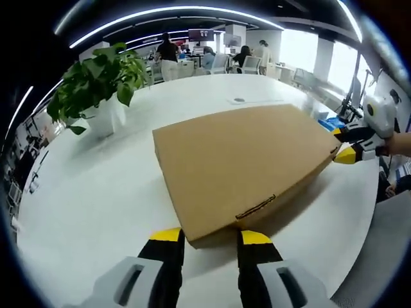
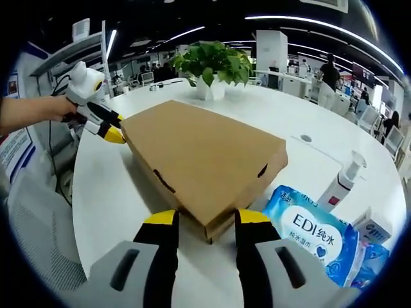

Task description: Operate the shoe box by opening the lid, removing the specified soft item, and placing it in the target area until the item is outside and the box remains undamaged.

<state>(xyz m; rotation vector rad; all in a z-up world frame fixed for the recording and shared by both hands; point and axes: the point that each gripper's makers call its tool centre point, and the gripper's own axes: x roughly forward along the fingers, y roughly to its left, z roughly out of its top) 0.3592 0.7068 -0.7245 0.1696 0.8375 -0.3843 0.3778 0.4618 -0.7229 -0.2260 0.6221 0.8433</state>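
The white round surface (image 1: 96, 192) carries everything here. The brown cardboard shoe box (image 1: 241, 163) lies flat near its edge, lid closed, with a slot-shaped handle cutout in the side facing the left gripper view.

A potted plant (image 1: 99, 80) in a white pot stands beyond the box, well apart from it. In the right gripper view a blue-and-white pack of wipes (image 2: 308, 234) lies just beside the box's right side, a white pump bottle (image 2: 343, 179) stands behind the pack, and a small white carton (image 2: 372, 228) sits at the pack's far edge.

The left tongs (image 1: 210, 239) are open — the yellow-tipped jaws stand either side of the box's near corner, close to the cardboard, though contact cannot be told. The right tongs (image 2: 205, 218) are also open, straddling the opposite corner of the box the same way. Each pair appears in the other's view at the far corner: the left tongs at the upper left of the right gripper view, held by a hand (image 2: 61, 106), the right tongs at the right of the left gripper view.

People stand and sit among desks in the office behind.
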